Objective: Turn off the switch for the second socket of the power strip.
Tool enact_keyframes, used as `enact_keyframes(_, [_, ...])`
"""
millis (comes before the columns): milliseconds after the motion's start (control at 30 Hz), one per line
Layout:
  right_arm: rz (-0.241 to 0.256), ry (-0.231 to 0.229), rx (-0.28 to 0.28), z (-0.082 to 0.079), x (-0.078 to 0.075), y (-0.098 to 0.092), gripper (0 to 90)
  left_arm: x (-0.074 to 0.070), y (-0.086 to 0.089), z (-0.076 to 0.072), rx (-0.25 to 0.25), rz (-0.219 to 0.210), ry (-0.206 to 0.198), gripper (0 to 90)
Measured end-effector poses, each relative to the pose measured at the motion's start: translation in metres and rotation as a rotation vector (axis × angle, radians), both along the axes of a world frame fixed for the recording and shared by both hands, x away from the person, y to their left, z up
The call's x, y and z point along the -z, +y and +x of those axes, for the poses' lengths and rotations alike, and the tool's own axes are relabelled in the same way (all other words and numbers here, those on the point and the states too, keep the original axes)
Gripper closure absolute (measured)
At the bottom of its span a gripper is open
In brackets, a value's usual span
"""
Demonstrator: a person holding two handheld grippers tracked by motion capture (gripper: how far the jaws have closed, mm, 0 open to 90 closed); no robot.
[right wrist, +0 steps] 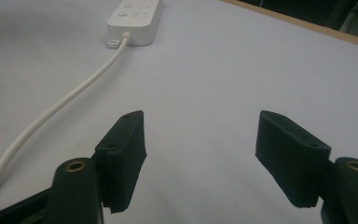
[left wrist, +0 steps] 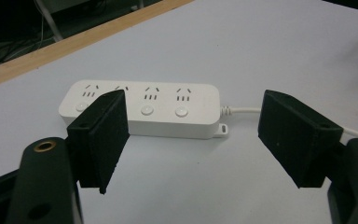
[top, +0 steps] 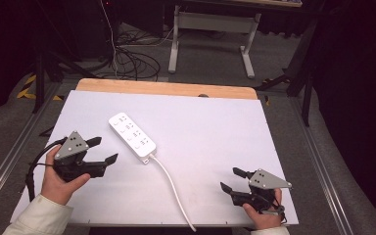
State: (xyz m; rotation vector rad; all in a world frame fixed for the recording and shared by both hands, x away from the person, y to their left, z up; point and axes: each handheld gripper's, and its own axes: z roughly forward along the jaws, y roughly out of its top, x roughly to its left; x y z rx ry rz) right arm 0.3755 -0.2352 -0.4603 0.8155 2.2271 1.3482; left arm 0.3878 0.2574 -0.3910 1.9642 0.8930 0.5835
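Note:
A white power strip (top: pixel 131 137) with several sockets and round buttons lies flat on the white table top, left of centre. Its white cable (top: pixel 173 188) runs from its near end to the table's front edge. My left gripper (top: pixel 103 150) is open, just left of the strip, jaws pointing at it with nothing between them. In the left gripper view the power strip (left wrist: pixel 158 109) lies a short way beyond the open jaws. My right gripper (top: pixel 233 179) is open near the front right corner, holding nothing. In the right gripper view the cable (right wrist: pixel 60 107) leads up to the power strip (right wrist: pixel 135 18).
The white board (top: pixel 215 127) rests on a table whose wooden far edge (top: pixel 166 88) shows. Beyond it, on the floor, are loose black cables (top: pixel 127 61) and a white desk frame (top: pixel 210 34). Metal rails run along both sides of the table.

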Motion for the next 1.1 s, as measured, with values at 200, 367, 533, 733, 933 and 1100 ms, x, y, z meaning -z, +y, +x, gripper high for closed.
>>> enact_keyframes(200, [0.003, 0.006, -0.007, 0.001, 0.0, 0.0, 33.6, -0.008, -0.007, 0.011, 0.011, 0.004, 0.001, 26.1])
enact_keyframes(367, [0.005, 0.007, -0.008, 0.001, 0.0, 0.0, 33.6, -0.01, -0.016, 0.02, 0.015, 0.023, -0.002, 26.2])
enact_keyframes(533, [0.001, 0.007, -0.008, 0.001, 0.001, 0.0, 33.6, -0.012, -0.026, 0.028, 0.017, 0.076, -0.011, 26.2])
enact_keyframes(733, [0.0, 0.005, -0.011, 0.001, 0.001, 0.0, 33.8, -0.011, -0.032, 0.04, 0.027, 0.064, 0.011, 26.9])
enact_keyframes(933, [0.001, 0.008, -0.013, 0.001, 0.001, 0.0, 34.3, -0.004, -0.036, 0.052, -0.029, 0.059, 0.028, 36.4])
enact_keyframes(1100, [-0.002, 0.01, -0.019, 0.001, 0.001, 0.0, 34.3, 0.001, -0.037, 0.059, -0.02, 0.074, 0.041, 48.1])
